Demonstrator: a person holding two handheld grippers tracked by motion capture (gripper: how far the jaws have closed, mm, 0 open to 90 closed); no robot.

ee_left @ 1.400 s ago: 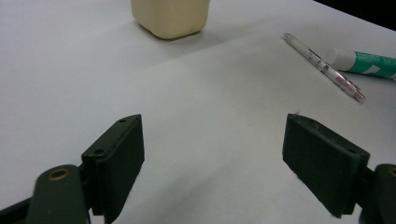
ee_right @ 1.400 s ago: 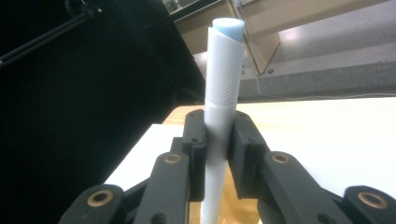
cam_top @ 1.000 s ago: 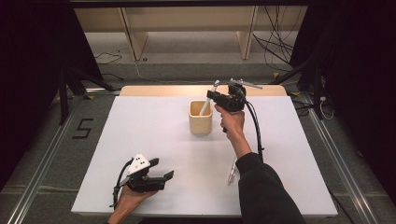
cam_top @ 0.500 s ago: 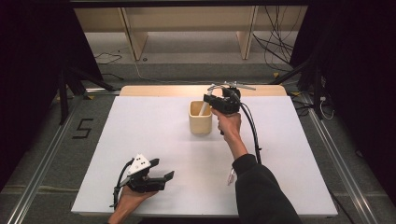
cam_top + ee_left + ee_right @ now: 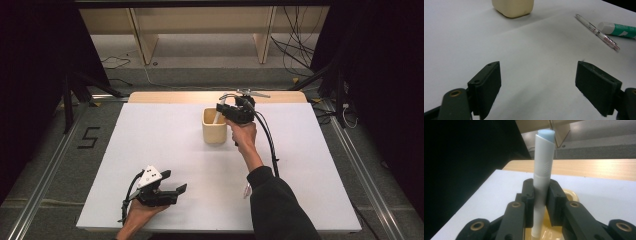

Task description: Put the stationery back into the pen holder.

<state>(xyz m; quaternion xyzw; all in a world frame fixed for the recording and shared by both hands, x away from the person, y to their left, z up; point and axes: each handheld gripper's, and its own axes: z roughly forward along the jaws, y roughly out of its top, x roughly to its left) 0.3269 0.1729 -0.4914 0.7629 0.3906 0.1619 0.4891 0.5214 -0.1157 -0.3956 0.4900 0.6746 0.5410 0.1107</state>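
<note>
While the white table (image 5: pixel 165 150) sits between dark walls and a wooden shelf (image 5: pixel 200 30) at twelve o'clock, my right gripper (image 5: pixel 226 111) pinches a white marker (image 5: pixel 543 170) upright over the cream cup (image 5: pixel 214 134); my left gripper (image 5: pixel 175 186), jaws spread, rests at seven o'clock.

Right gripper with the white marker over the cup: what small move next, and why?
Probably open the jaws and let it drop. The right gripper is shut on the white marker, held upright with its lower end already inside the beige cup. A pen and a green-labelled tube lie on the table.
</note>
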